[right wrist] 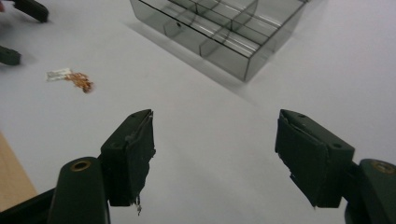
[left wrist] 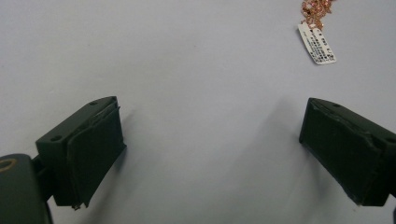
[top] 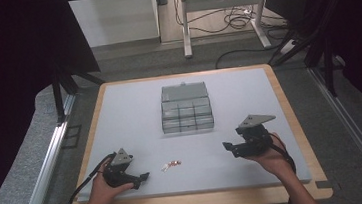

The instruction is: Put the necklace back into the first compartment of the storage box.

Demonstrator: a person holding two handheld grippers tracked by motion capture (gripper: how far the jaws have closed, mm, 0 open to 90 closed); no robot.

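A thin rose-gold chain (top: 173, 163) with a small white tag (left wrist: 317, 44) lies on the grey mat near the front, between the two hands. My left gripper (top: 143, 177) rests low on the mat to the chain's left; its jaws stand wide open (left wrist: 210, 116) with bare mat between them and the chain (left wrist: 317, 9) ahead to the right. My right gripper (top: 228, 147) is held above the mat on the right, open (right wrist: 215, 126) and with nothing in it. A smoky clear compartment box (top: 186, 107) sits at the mat's middle, its lid raised at the back.
The grey mat (top: 134, 111) covers a wooden table (top: 198, 200) whose edge shows all round. From the right gripper view, the box (right wrist: 224, 23) lies ahead, and the chain (right wrist: 79, 80) and the left gripper's jaws (right wrist: 28, 9) are off to the left.
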